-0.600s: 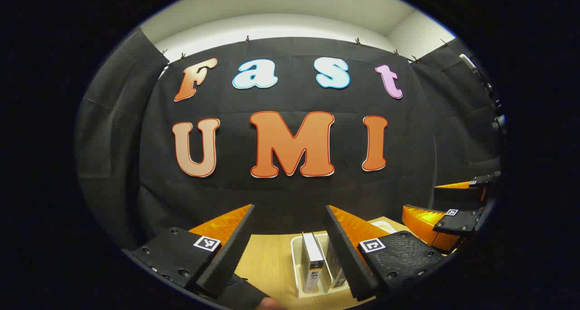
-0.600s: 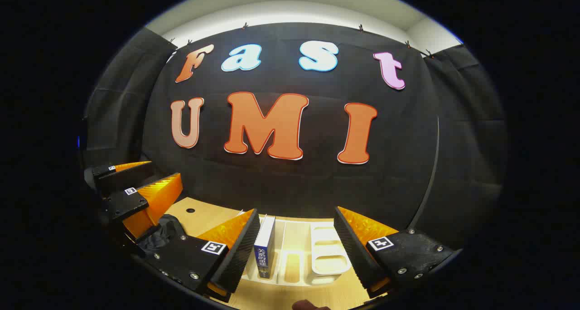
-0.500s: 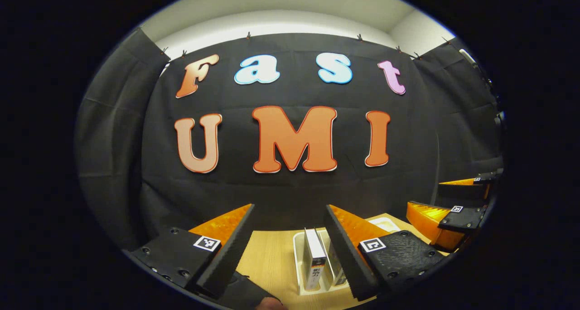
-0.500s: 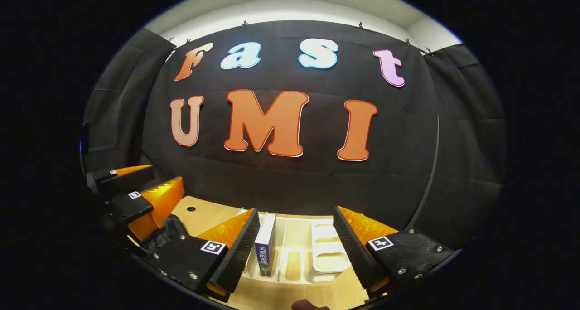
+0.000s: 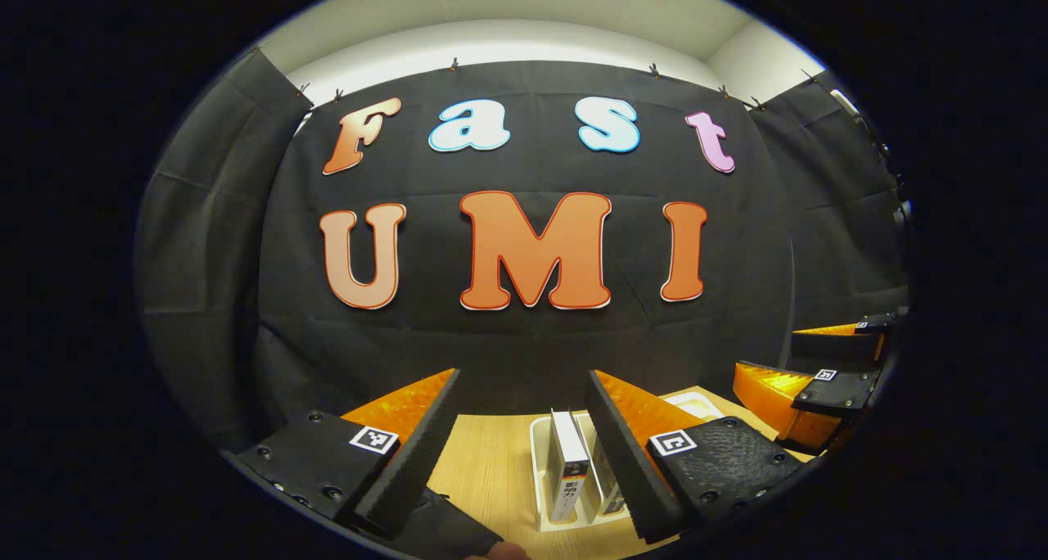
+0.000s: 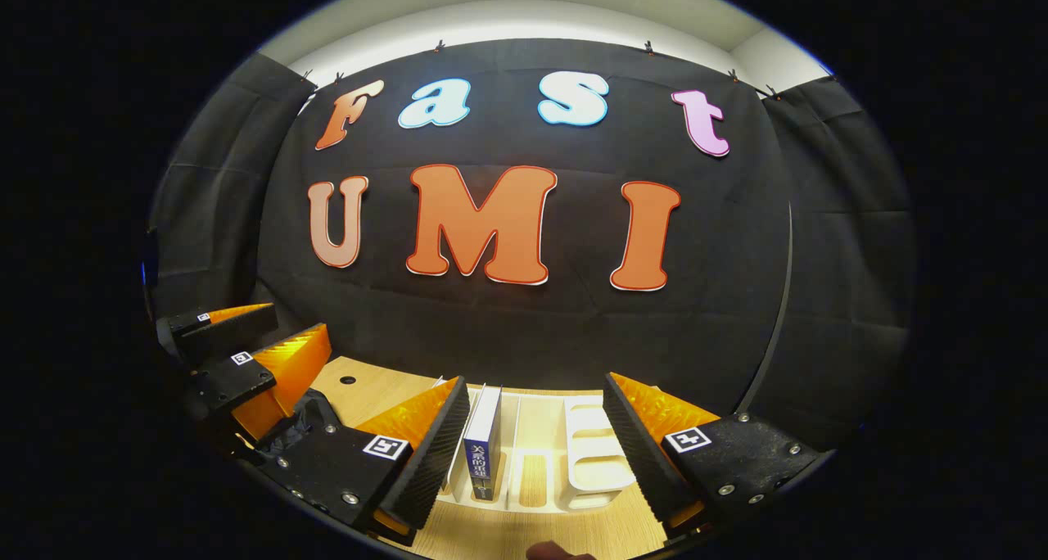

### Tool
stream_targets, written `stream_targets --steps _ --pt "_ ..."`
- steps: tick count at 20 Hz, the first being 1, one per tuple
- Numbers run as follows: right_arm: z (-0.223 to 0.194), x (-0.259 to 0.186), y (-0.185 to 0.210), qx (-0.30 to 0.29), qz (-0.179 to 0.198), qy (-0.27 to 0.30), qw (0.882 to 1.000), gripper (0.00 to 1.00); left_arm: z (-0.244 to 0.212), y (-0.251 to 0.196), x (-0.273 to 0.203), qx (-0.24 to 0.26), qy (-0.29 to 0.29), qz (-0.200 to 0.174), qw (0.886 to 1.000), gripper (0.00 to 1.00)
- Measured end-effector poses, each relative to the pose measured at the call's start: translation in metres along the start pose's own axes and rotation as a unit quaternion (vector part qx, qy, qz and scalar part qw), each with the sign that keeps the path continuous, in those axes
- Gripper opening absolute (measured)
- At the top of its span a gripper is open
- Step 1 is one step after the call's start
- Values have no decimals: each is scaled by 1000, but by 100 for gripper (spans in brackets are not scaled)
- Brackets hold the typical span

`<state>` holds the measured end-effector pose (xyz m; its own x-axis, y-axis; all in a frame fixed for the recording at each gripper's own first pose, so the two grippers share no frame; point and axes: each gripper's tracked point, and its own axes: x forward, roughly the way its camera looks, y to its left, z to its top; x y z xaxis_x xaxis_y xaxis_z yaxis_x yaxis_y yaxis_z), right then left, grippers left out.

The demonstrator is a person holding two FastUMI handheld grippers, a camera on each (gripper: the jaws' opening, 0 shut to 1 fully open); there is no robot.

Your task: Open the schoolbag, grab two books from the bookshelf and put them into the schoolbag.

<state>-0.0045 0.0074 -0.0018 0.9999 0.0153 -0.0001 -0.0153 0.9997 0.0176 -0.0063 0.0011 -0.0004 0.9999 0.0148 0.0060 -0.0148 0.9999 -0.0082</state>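
The left gripper (image 5: pixel 524 453) was wide open and held nothing. Its two fingers stood far apart above the wooden table (image 5: pixel 491 470). Between them, close to the right-hand finger, a white-backed book (image 5: pixel 568 474) stood upright in the white bookshelf (image 5: pixel 538 478). A second book (image 5: pixel 603 482) stood just behind it, partly hidden by that finger. A dark bit of the schoolbag (image 5: pixel 446 527) showed low down, under the left-hand finger. Far off on the right, the right gripper (image 5: pixel 819 363) could be seen from the side.

The right gripper (image 6: pixel 536 453) was wide open too, with nothing in it. In the right gripper view, a blue-backed book (image 6: pixel 481 453) stood upright in the bookshelf (image 6: pixel 598 462), just beside the left-hand finger. I could not tell if they touched. The slots to the right of that book had nothing in them. The black schoolbag (image 6: pixel 299 421) lay on the table (image 6: pixel 368 384) to the left. The left gripper (image 6: pixel 246 351) hung above the bag, also open.
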Motion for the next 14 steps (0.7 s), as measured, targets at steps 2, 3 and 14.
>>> stream_targets --steps 2,3,14 --pt "-1 0 2 0 1 1 1000 98 -1 0 1 -3 -2 1 1000 95" --pt "-1 1 2 -2 -1 1 1000 98 -1 -1 0 -6 -2 -3 1000 96" --pt "-10 3 -2 -7 -3 13 1000 98 -13 2 -5 45 12 -17 999 96"
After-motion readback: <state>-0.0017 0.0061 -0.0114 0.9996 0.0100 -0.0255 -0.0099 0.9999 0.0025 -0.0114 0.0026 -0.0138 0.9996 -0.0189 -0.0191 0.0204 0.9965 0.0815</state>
